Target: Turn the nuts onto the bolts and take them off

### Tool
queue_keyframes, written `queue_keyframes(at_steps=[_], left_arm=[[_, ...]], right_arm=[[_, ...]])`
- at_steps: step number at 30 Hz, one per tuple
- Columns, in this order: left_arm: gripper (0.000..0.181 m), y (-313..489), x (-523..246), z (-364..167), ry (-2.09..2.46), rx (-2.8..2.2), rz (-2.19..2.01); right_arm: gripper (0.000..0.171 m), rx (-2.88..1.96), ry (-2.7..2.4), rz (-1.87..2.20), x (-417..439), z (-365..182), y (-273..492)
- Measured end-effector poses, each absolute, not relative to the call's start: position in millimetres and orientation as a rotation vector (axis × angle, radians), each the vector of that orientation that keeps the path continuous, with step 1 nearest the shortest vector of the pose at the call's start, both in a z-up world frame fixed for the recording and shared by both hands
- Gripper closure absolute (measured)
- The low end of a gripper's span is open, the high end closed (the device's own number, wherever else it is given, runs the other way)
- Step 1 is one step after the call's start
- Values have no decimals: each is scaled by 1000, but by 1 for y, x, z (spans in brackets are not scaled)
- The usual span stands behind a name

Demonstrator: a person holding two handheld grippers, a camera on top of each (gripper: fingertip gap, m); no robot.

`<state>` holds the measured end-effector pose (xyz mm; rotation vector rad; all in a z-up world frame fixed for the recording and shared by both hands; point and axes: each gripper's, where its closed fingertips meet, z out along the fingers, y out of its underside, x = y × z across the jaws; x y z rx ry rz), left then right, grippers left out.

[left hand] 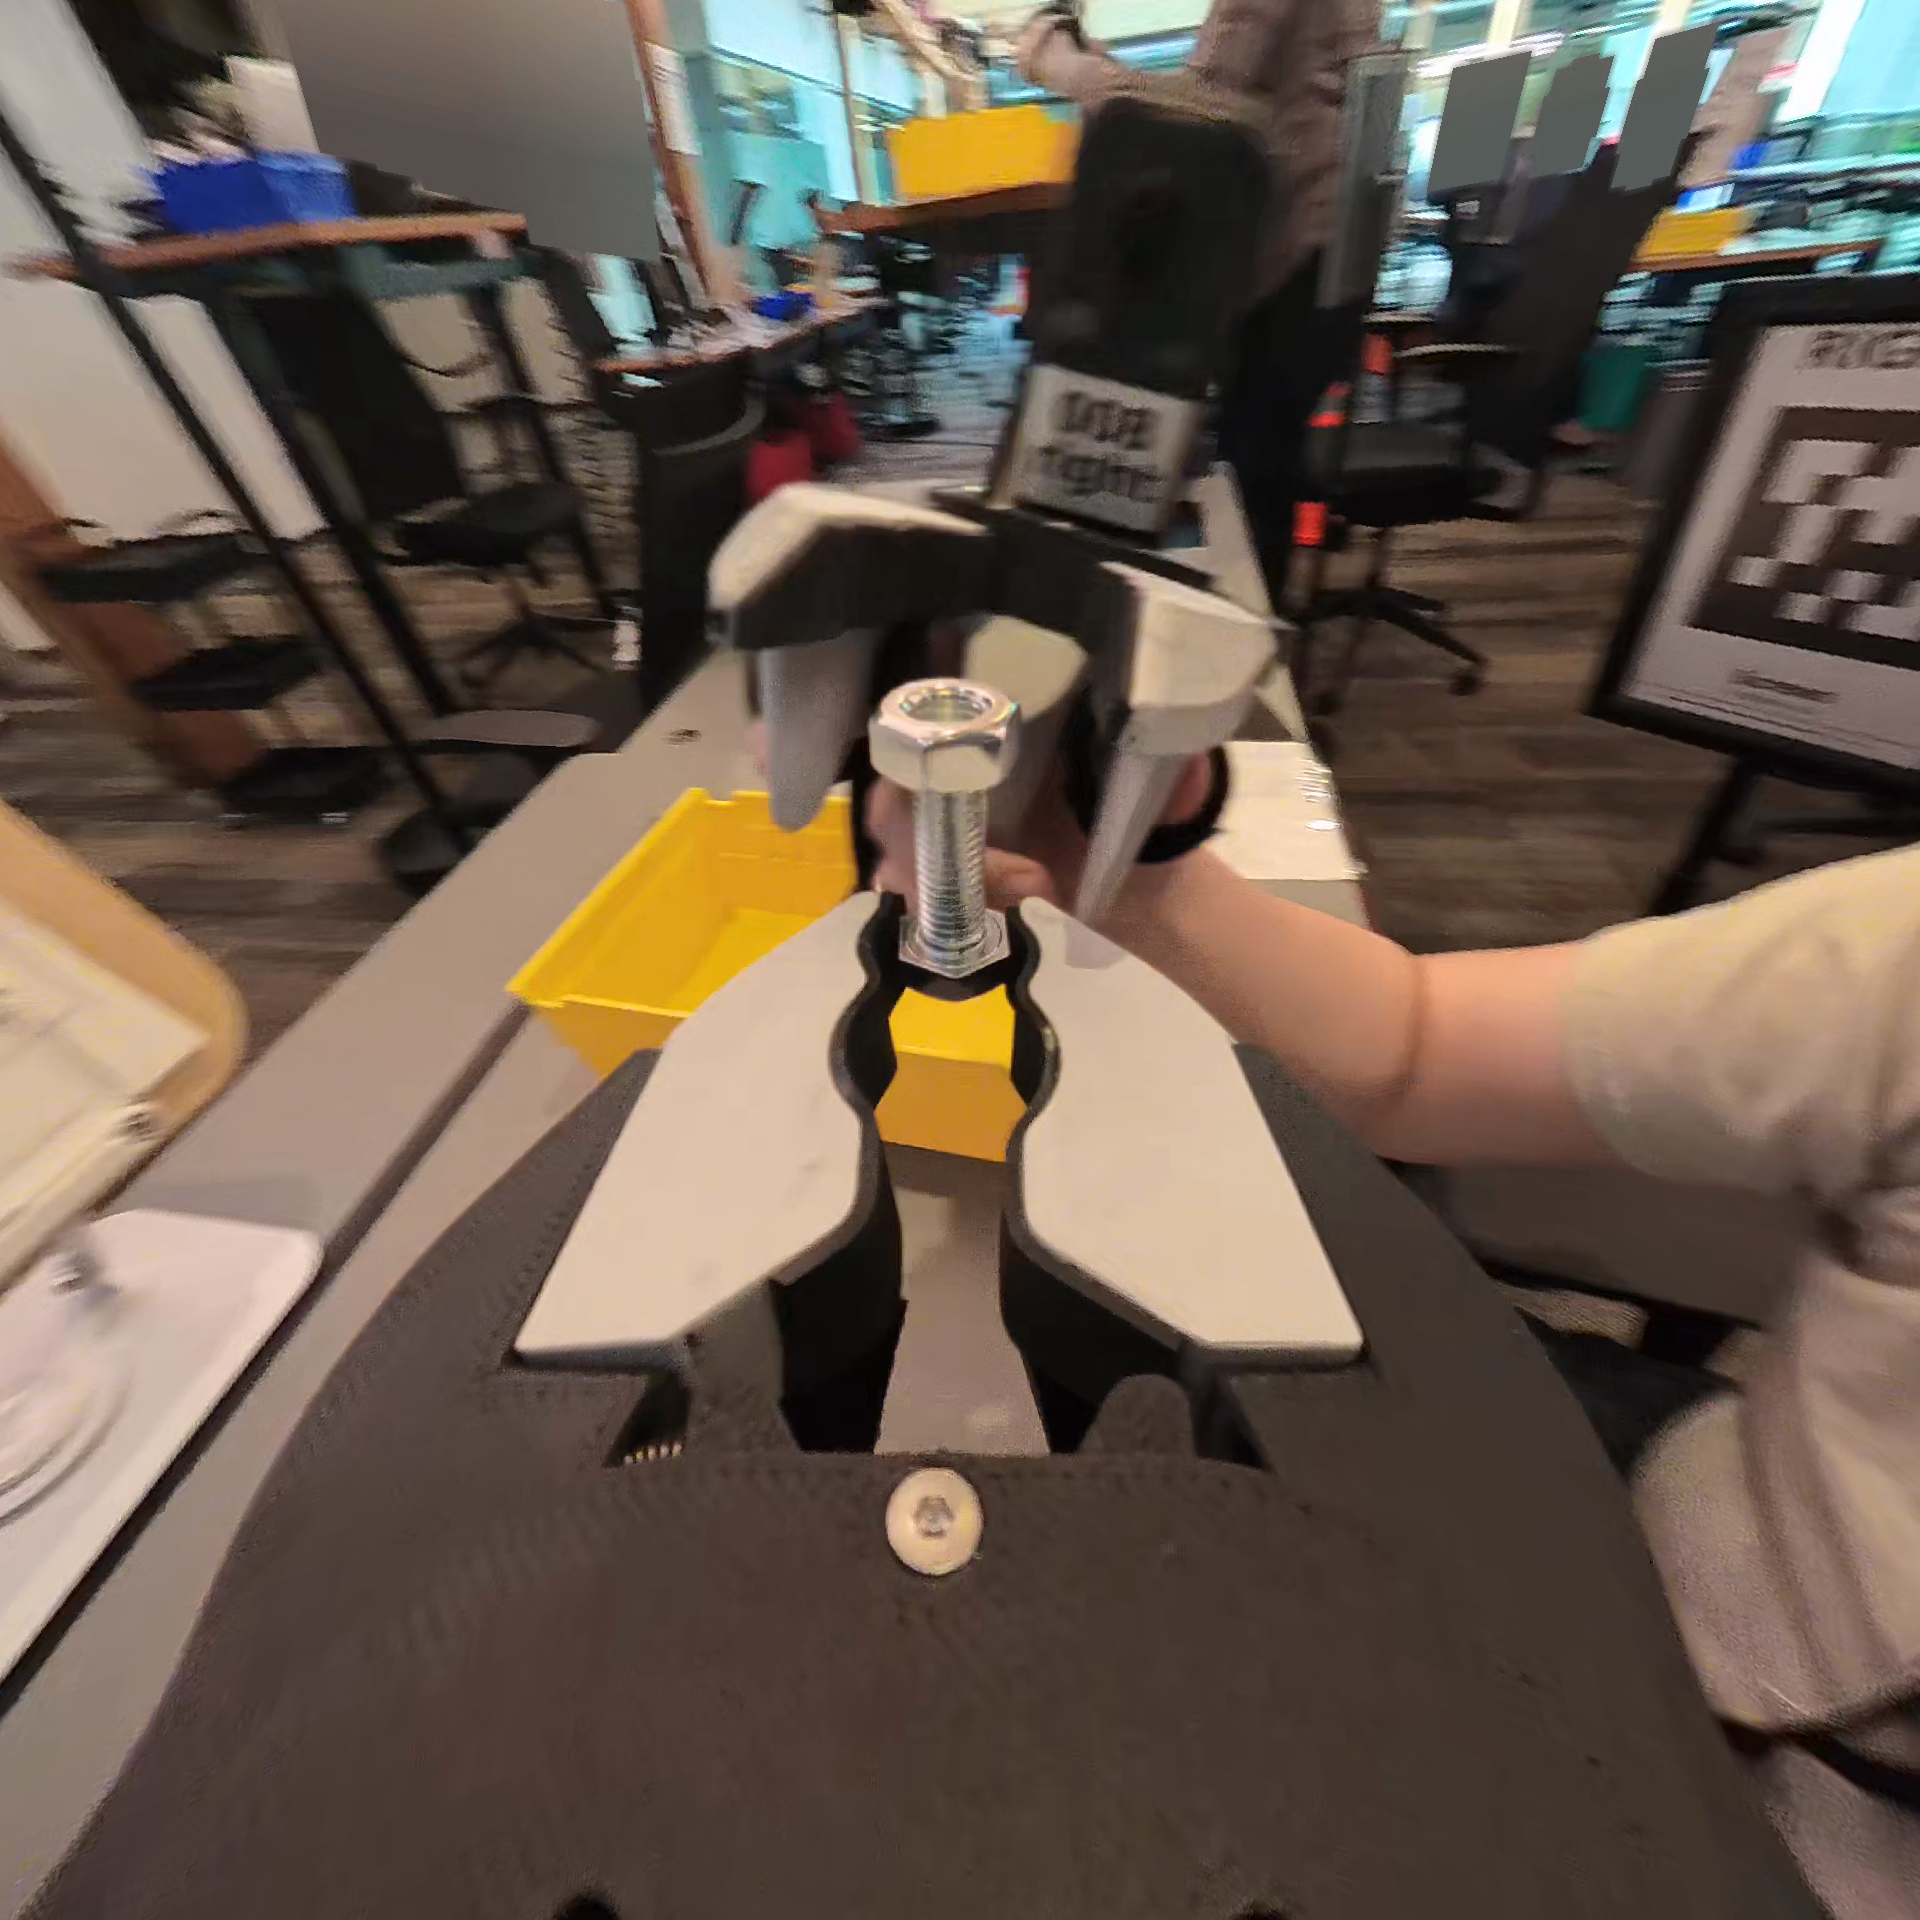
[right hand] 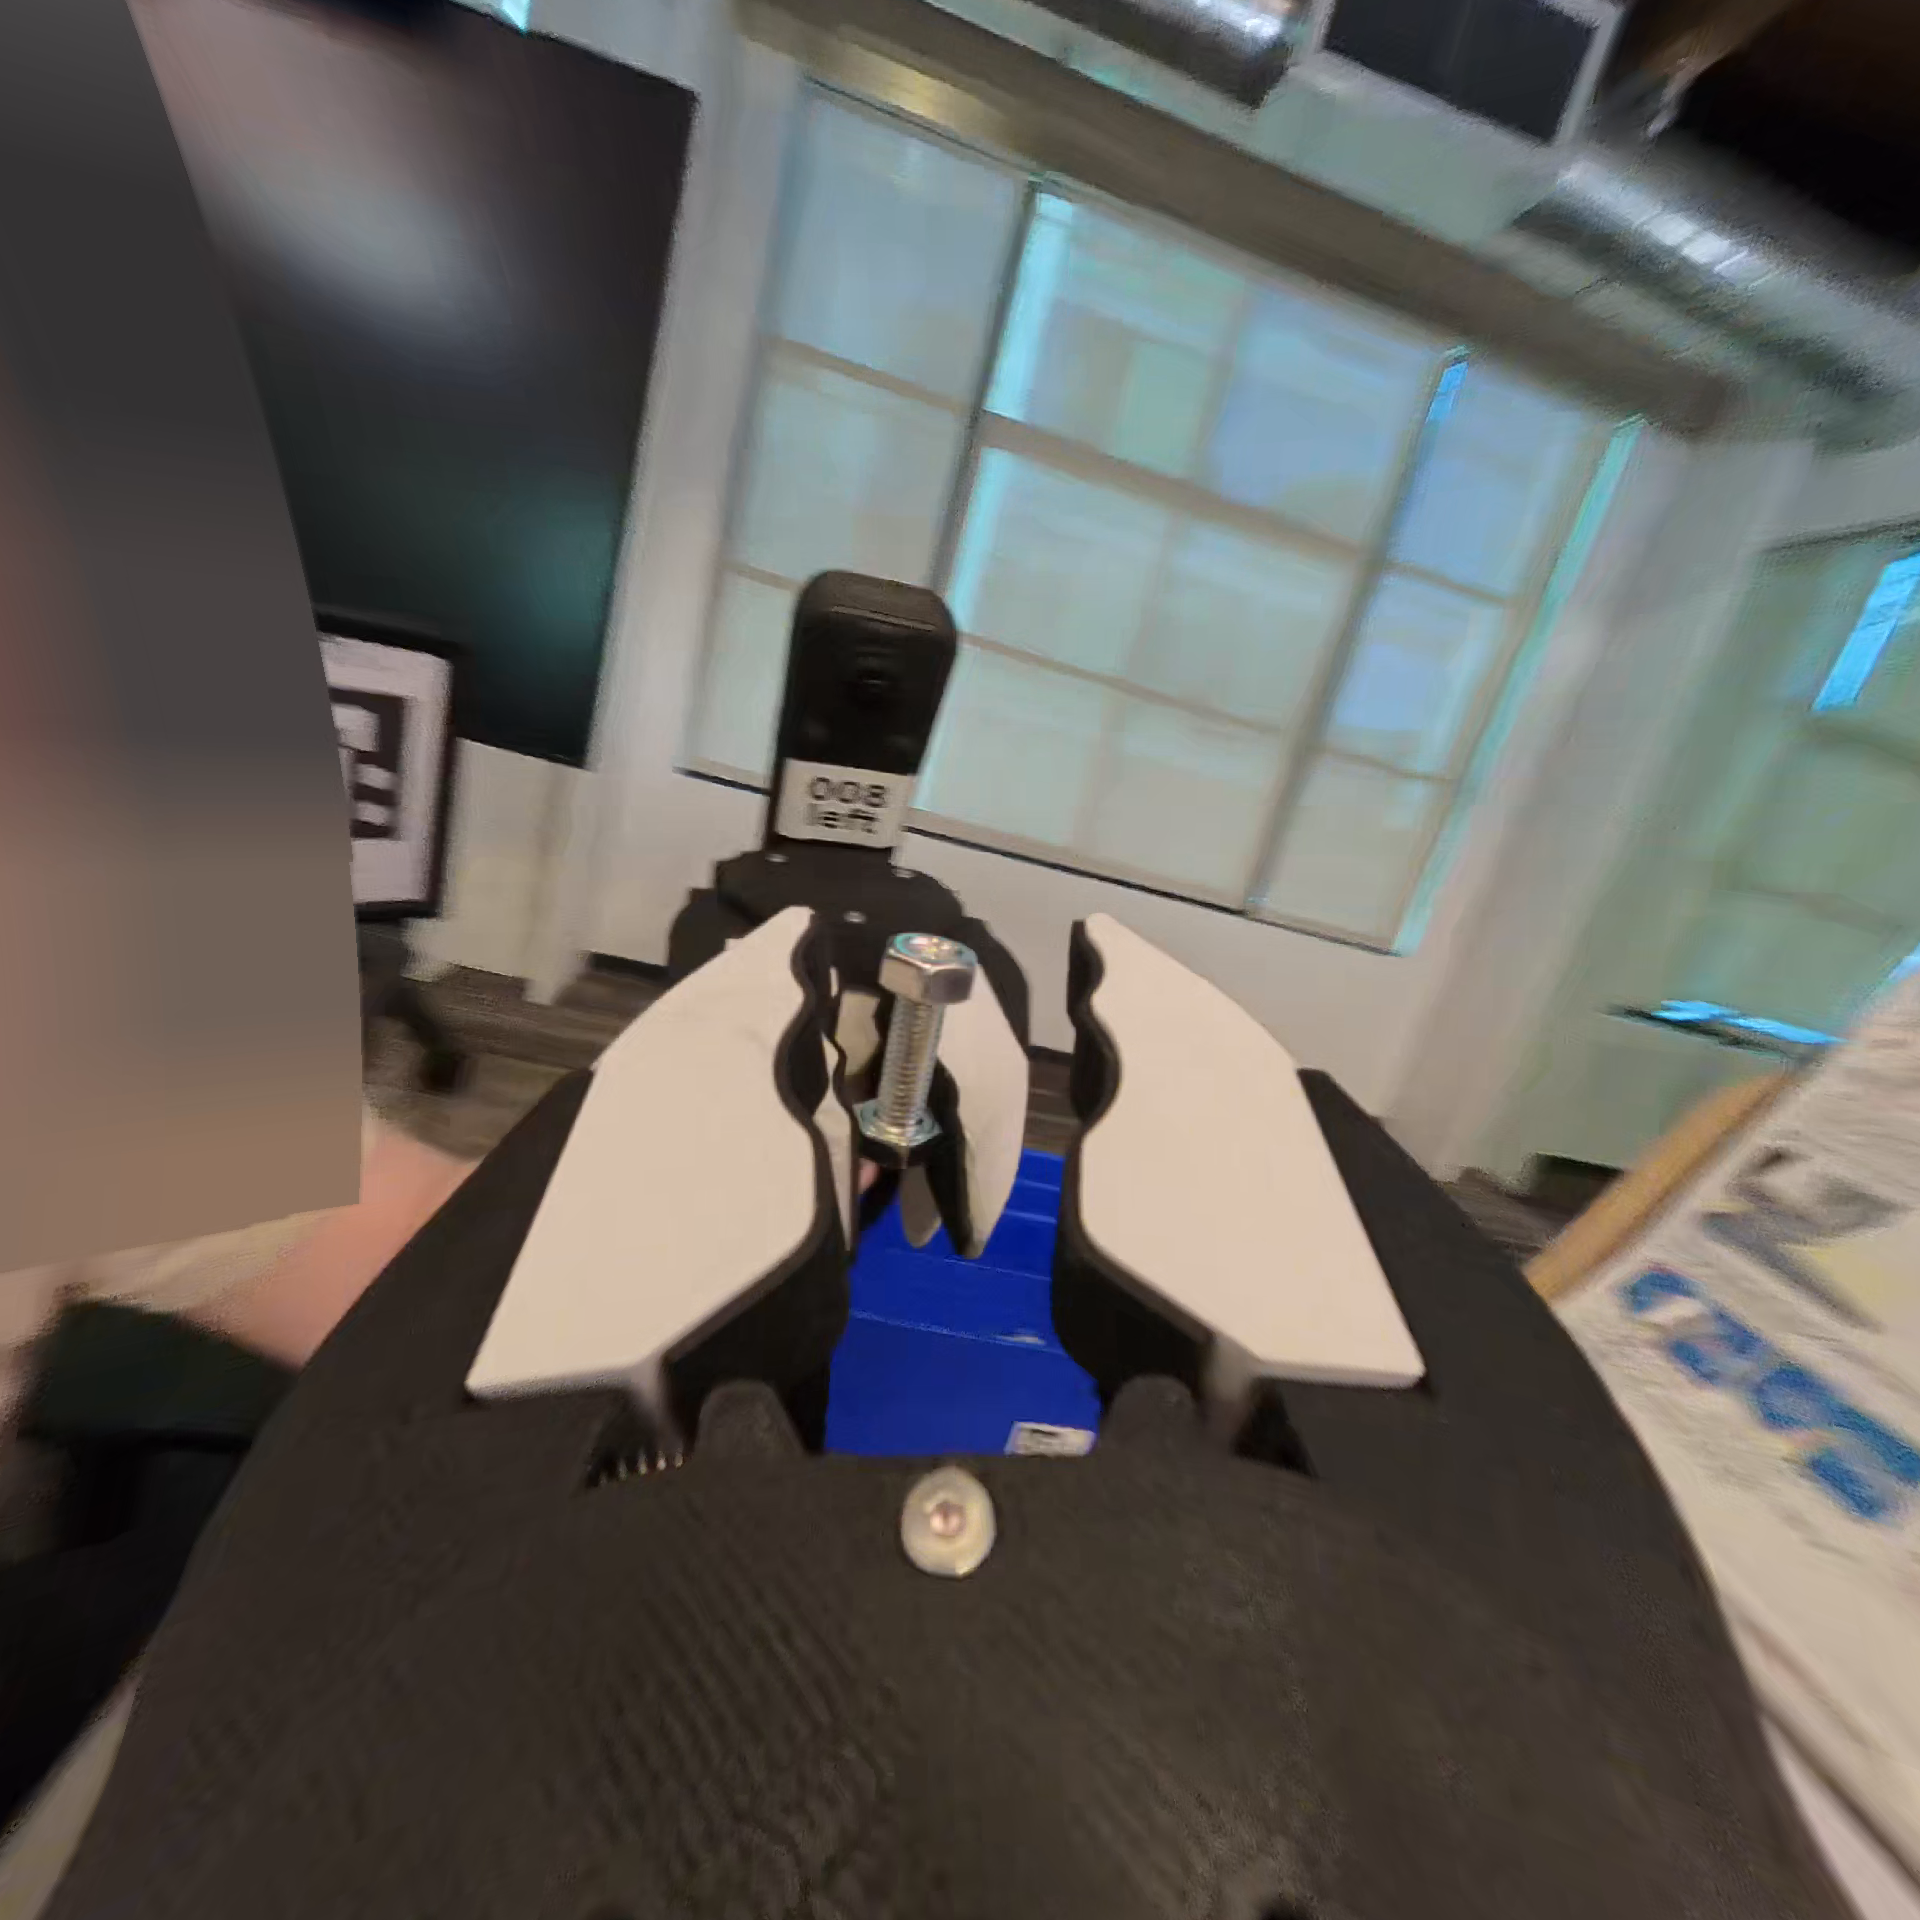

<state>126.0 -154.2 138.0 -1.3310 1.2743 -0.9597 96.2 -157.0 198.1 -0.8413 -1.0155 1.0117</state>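
Note:
A silver bolt (left hand: 943, 862) stands upright with a hex nut (left hand: 943, 738) at the top end of its thread. My left gripper (left hand: 948, 912) is shut on the bolt's lower hex end (left hand: 948, 951). My right gripper (left hand: 940, 857) faces it from beyond, with its fingers (left hand: 800, 738) spread on either side of the nut and apart from it. In the right wrist view my right gripper (right hand: 940, 935) is open, with the nut (right hand: 928, 971) and bolt (right hand: 902, 1049) in the gap. The left gripper (right hand: 948, 1242) holds the bolt from below.
A yellow bin (left hand: 665, 914) sits on the grey table (left hand: 364, 1091) under the grippers. A blue bin (right hand: 956, 1340) lies below in the right wrist view. A person's arm (left hand: 1299, 1018) reaches in from the right. A framed marker board (left hand: 1787, 540) stands at the right. The gap from one gripper's tips to the other's is roughly 6 cm.

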Motion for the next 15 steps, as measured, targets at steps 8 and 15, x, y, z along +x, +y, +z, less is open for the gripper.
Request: queue_keyframes(at_steps=[8,15], left_arm=[[163,-122,111,146,1078,-1360,-680],[164,-131,117,144,1142,-1328,-689]], right_arm=[[128,-1007,-810,621,89,200,-135],[150,-1037,-876,678,83,193,-139]])
